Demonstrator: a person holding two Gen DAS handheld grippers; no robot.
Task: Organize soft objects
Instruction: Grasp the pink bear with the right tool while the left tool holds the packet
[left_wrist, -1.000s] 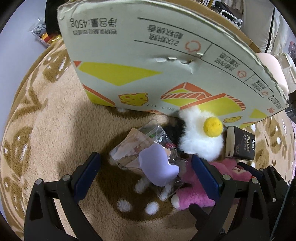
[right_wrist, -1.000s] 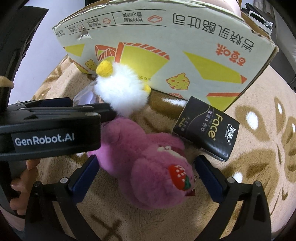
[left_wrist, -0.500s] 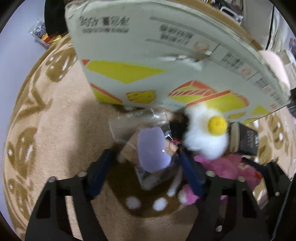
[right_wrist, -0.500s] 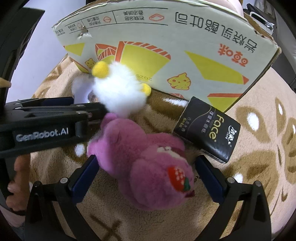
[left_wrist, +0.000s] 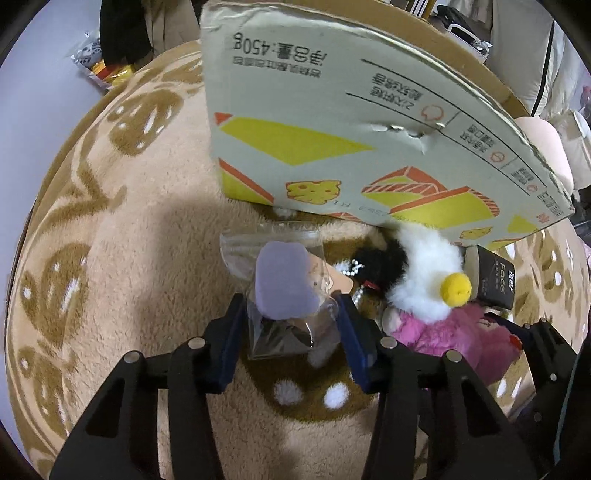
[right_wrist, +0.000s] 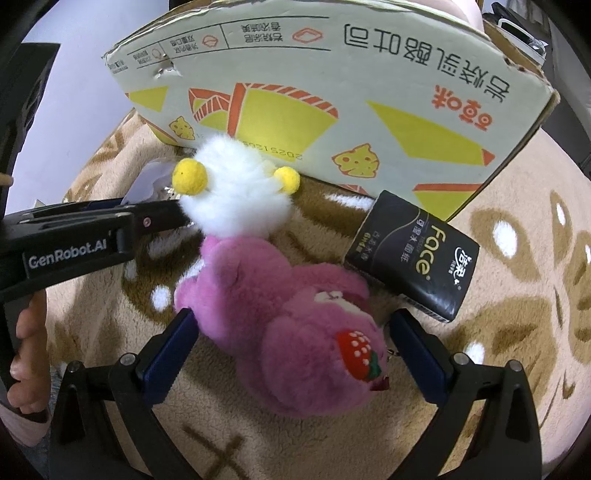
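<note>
My left gripper (left_wrist: 291, 314) is shut on a clear plastic bag (left_wrist: 284, 295) with a lilac soft piece (left_wrist: 282, 282) in it, held just above the rug. Right of it lie a white fluffy toy with yellow balls (left_wrist: 428, 275), a black fluffy bit (left_wrist: 376, 258) and a pink plush bear (left_wrist: 454, 328). My right gripper (right_wrist: 291, 332) is open, its fingers on either side of the pink bear with a strawberry (right_wrist: 295, 332), which lies on the rug. The white toy (right_wrist: 236, 195) lies behind the bear. The left gripper's body (right_wrist: 74, 236) shows at the left.
A large printed cardboard box (left_wrist: 351, 122) stands close behind the toys and shows in the right wrist view (right_wrist: 332, 92). A black tissue pack (right_wrist: 413, 262) lies against it on the right. The beige patterned rug (left_wrist: 129, 258) covers the floor. A snack packet (left_wrist: 92, 59) lies far left.
My left gripper moved forward around the bag and shut on it, then lifted it slightly. The white toy shifted a little. The right gripper stayed open around the bear.
</note>
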